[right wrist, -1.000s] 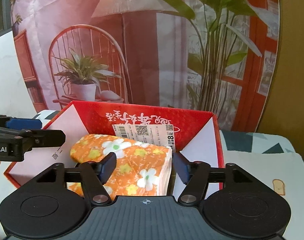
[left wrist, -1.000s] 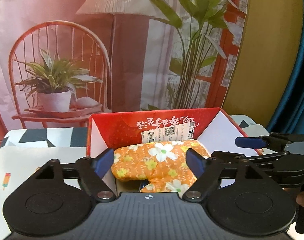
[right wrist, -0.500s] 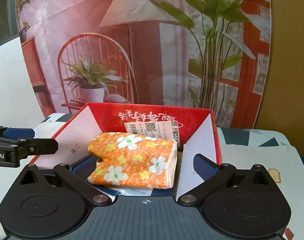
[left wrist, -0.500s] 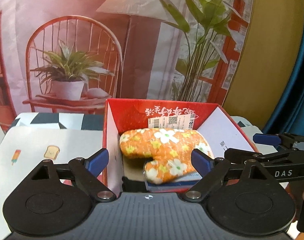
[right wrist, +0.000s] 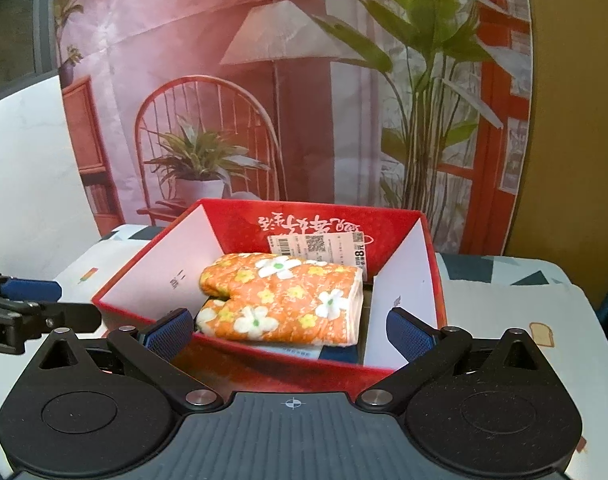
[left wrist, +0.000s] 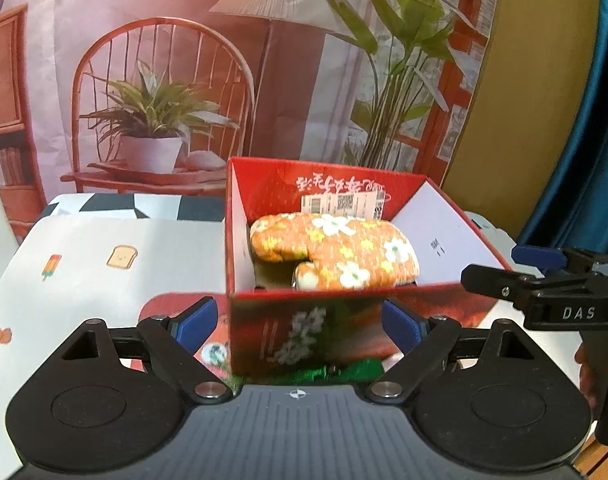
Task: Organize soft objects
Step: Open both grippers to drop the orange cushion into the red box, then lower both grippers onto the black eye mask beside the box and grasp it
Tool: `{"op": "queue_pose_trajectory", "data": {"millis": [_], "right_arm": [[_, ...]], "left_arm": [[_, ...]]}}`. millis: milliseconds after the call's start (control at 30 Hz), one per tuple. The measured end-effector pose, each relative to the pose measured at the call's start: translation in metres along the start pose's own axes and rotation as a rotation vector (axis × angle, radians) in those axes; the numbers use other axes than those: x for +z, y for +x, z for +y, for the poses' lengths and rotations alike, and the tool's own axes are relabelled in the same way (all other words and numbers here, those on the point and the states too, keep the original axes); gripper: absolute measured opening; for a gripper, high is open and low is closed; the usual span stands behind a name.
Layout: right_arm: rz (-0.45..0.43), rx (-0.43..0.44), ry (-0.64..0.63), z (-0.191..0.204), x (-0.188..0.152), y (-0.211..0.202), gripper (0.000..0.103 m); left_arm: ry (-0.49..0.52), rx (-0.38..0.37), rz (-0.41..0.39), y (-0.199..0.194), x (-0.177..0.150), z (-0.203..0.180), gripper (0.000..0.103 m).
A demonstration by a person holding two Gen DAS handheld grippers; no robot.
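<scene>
Left claw (left wrist: 299, 326): released; blue pads spread wide at lower centre of the left wrist view, nothing between them, set before the near wall of the box.
Right claw (right wrist: 289, 334): released, jaws at full spread; pads flank the box's near wall at lower centre of the right wrist view, grasping nothing. The same claw enters the left wrist view from the right edge (left wrist: 540, 276).
Oven mitt (right wrist: 281, 298): orange fabric with white and yellow flowers; lies flat inside the box, centre of frame, thumb toward the lower left, free of both claws.
Red box (right wrist: 328, 220): open-topped, white inner side walls, red far wall with printed characters and a barcode label (right wrist: 318, 245); stands on the table at mid-frame.
Beneath the mitt: a blue-and-white flat item (right wrist: 336, 354), partly hidden; identity cannot be told.
Table cover (left wrist: 83, 248): pale, printed with toast and ice-lolly motifs, left of the box.
Backdrop (left wrist: 163, 80): printed scene of chair, potted plant and lamp, upper frame.
</scene>
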State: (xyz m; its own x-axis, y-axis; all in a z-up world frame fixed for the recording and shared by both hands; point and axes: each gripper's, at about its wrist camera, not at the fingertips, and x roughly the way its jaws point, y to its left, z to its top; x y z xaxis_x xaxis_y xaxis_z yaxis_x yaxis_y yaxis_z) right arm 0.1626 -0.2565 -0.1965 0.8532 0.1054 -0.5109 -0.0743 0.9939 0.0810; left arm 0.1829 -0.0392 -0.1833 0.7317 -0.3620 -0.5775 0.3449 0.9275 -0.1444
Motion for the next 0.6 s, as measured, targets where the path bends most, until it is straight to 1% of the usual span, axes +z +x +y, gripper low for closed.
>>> {"op": "queue_pose_trajectory", "data": {"millis": [333,600], "right_arm": [[-0.003,0.012,-0.021,0.015,-0.026,-0.024,0.099],[0.039,0.008,-0.015,0.019,-0.051,-0.026,0.097]], "left_arm": [[0.011,0.011,0.020,-0.015,-0.033,0.003,0.090],[-0.001,0.020,0.055,-0.015,-0.055,0.007,0.089]]}}
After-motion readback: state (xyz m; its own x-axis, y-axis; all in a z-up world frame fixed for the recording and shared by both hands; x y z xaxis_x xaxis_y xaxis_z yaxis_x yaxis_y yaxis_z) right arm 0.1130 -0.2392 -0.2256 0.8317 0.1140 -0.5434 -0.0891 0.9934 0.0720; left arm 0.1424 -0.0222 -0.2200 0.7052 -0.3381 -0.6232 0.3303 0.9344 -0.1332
